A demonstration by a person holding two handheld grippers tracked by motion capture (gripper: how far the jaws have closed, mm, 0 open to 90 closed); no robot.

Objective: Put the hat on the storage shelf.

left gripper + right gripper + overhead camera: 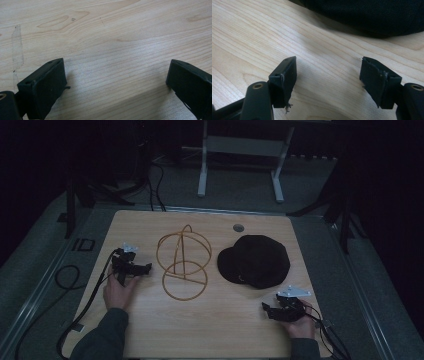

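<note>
A wooden table (pixel 150 330) holds a black cap (pixel 256 260), just beside what looks like a wire hat stand (pixel 182 262). The left gripper (pixel 142 268) and right gripper (pixel 266 310) rest wide apart, empty.

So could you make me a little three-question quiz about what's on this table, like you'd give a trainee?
1. True or false: the black cap sits on the wire stand.
2. Which gripper is nearer the cap? A) left gripper B) right gripper
3. Fill in: both grippers' jaws stand ____, with nothing between them.

Key
1. False; the cap lies on the wooden table, to the right of the stand and apart from it.
2. B; the right gripper view shows the cap's dark fabric just ahead of its jaws.
3. Open; bare wood shows between each pair.
</note>
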